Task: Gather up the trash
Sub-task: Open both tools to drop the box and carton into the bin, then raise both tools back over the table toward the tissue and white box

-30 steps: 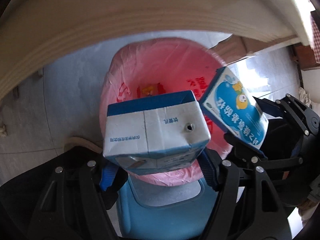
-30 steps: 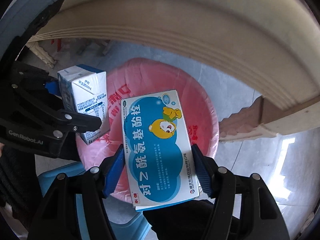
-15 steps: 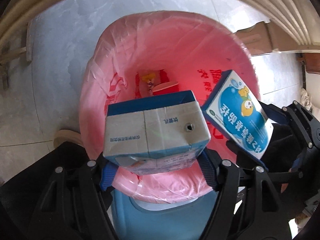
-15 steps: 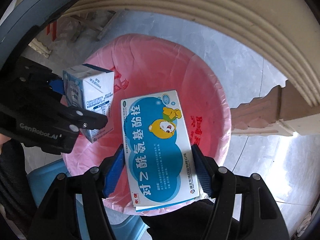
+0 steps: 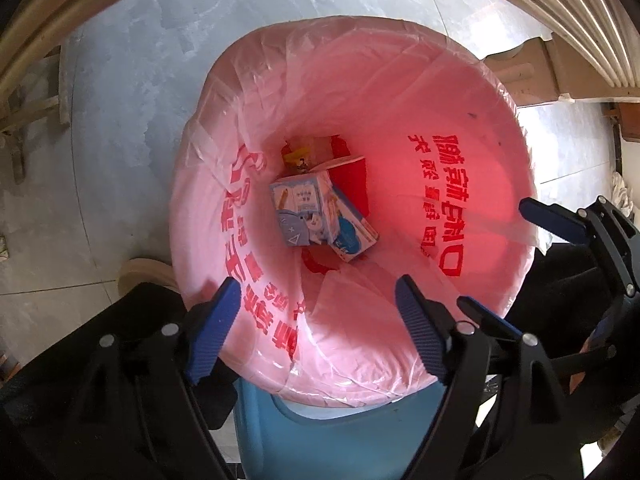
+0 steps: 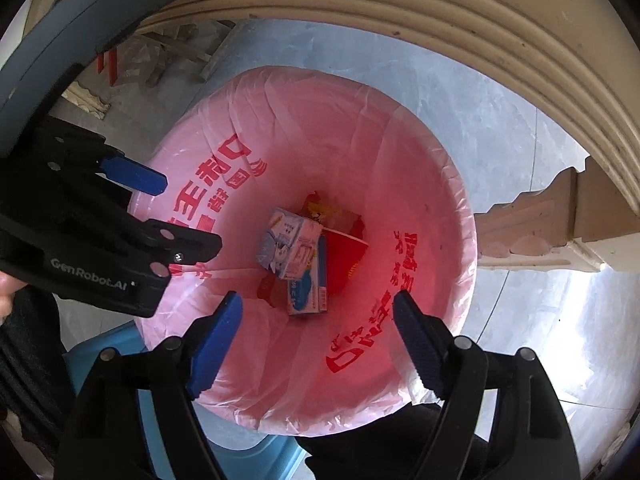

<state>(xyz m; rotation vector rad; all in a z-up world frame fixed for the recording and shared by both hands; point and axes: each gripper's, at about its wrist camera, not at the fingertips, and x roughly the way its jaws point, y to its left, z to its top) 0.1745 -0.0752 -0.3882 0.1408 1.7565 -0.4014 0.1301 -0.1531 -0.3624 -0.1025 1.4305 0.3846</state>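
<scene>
I have both tools poised above the round bin lined with a pink plastic bag printed in red characters, and both are empty. The left hand-held gripper has its blue-padded fingers spread wide with nothing between them; the right hand-held gripper is equally wide and bare.

The trash lies at the bottom of the liner. The white and blue milk carton rests on its side, and the flat blue and white medicine box with a cartoon print is tucked against and partly under it. Behind them I can make out a red paper item and a small yellow wrapper, too crumpled to identify further.

My judgement is that this drop is done, and the step in hand is a clean withdrawal. I would lift both tools straight up before swinging away, since the liner's loose rim sits just under the right tool's fingers and could snag on a pad. The left tool shows at the left of the right camera, near my right one, so I would part them outward, not across each other. I would leave the fingers wide, ready for the next piece, and watch for the moulded cream edge arching overhead as I rise.
</scene>
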